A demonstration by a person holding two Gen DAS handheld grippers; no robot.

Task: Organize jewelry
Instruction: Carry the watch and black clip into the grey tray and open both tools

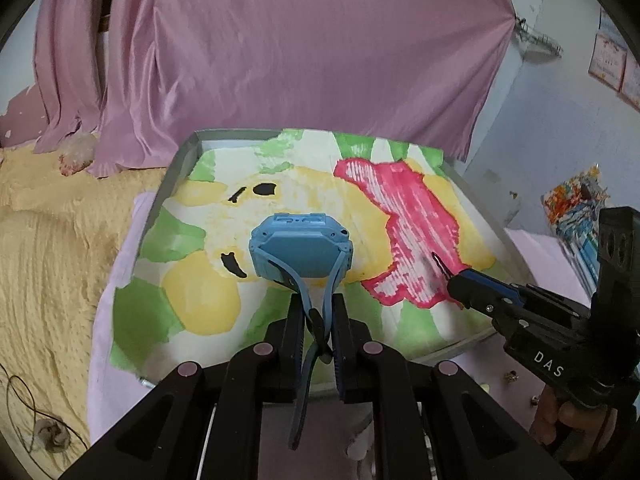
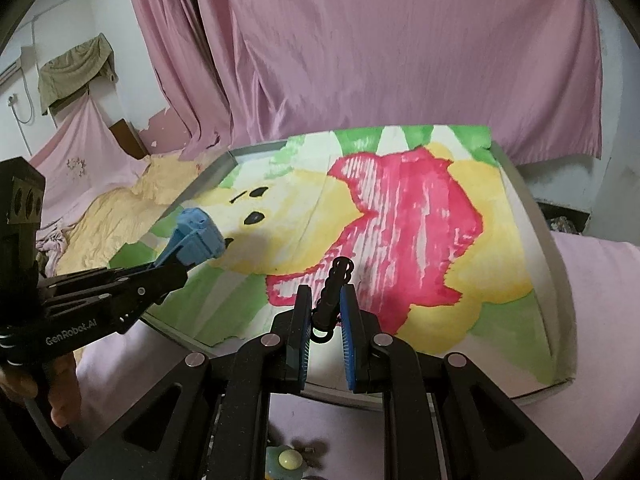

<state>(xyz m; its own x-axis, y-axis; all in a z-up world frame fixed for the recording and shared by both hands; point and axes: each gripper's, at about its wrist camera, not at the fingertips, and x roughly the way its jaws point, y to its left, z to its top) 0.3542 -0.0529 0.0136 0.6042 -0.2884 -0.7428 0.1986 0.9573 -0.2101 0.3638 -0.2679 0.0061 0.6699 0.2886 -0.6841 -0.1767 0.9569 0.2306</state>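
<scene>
— Two pieces are up in the air, one per gripper. What does the left gripper have?

— A light blue watch, chunky, with a squarish case seen from its flat back and small buttons along the edges. Both straps run down between the black fingers, which are clamped together on them; the loose strap ends hang past the pads toward the camera. The case floats just above the tray, over the pale yellow part of the painting.

— And the tray?

— Shallow, grey-rimmed, lined with a painted sheet: a yellow bear-like face with black eyes and nose, a big pink-red patch, green blobs round the border. It lies on a pale pink cloth over a bed with a yellow blanket.

— What about the right gripper?

— Its blue-padded fingers are closed on a small black piece that looks like a string of dark beads or links, ending in a little loop at the top. It sticks up past the fingertips, over the red patch near the tray's front edge. I can't tell what kind of jewelry it is.

— Anything behind?

— A pink curtain fills the back.
</scene>
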